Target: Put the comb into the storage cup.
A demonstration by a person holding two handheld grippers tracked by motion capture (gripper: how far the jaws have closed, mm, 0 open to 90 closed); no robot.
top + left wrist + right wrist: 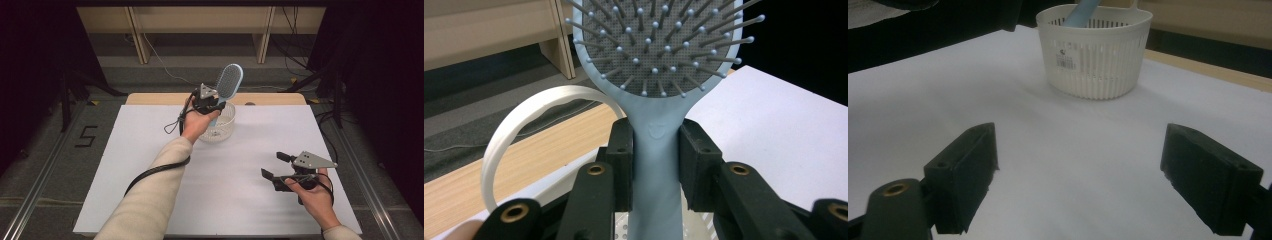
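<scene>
The left hand-held gripper [655, 165] clamps the blue hairbrush [658, 75] by its handle, long axis near-upright over the white slotted basket [1095, 50] at the surface's [240, 165] far centre, while the right hand-held gripper [1078, 175], jaws apart and empty, waits near right.

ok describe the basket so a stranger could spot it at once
Start at the white sheet covering the table and look to its far edge, left of centre. The basket there is a small round white tub with slotted walls, and a light blue hairbrush rises from it.
</scene>
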